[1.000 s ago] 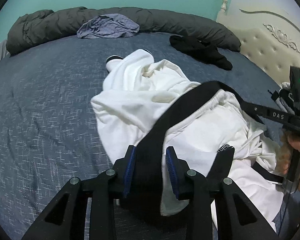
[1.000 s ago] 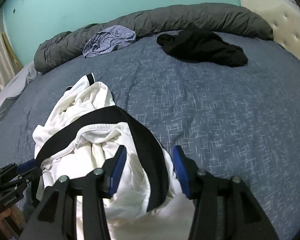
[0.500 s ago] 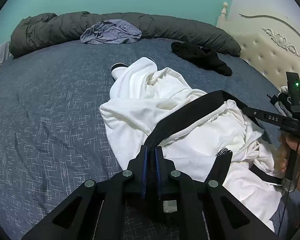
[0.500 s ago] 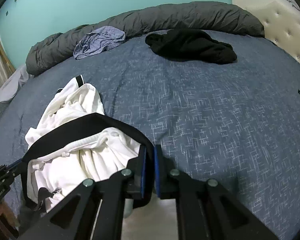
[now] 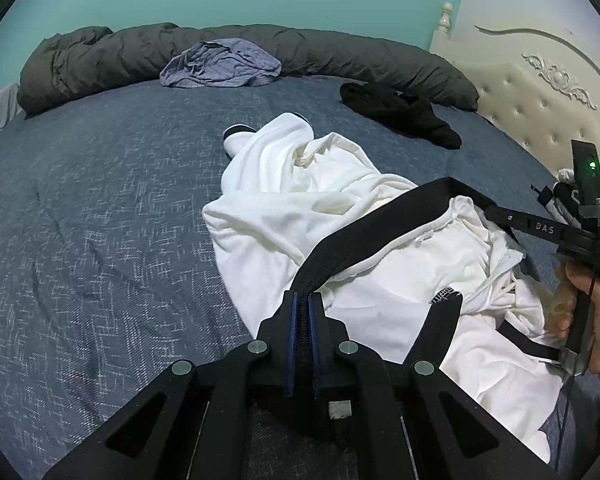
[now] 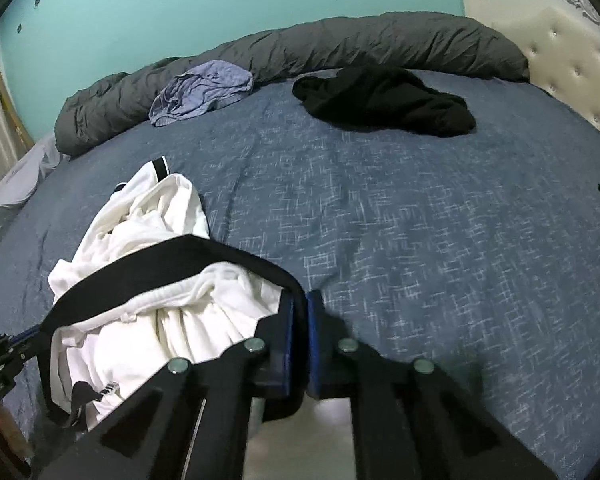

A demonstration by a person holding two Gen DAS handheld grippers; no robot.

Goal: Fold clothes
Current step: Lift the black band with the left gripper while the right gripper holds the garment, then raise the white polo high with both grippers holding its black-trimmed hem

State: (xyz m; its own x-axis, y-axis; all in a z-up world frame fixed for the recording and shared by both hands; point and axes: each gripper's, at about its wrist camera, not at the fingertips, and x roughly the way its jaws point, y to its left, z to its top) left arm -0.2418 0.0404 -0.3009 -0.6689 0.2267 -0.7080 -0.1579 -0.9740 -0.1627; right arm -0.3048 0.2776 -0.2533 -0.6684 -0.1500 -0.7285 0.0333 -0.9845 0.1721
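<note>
Grippers — left (image 5: pixel 300 300) and right (image 6: pixel 299 300) — both clamped on black waistband (image 5: pixel 380 224), likely to spread white garment (image 5: pixel 284 200) flat.

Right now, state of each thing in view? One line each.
Left gripper: shut on the black waistband.
Right gripper: shut on the black waistband.
Black waistband: stretched between both grippers.
White garment: crumpled, unfolded, hanging from the waistband onto the bed.
Black garment: bunched, unfolded.
Blue-grey garment: crumpled against the grey duvet.
Grey duvet: rolled along the bed's far edge.
Bed: dark blue cover, mostly flat.
</note>
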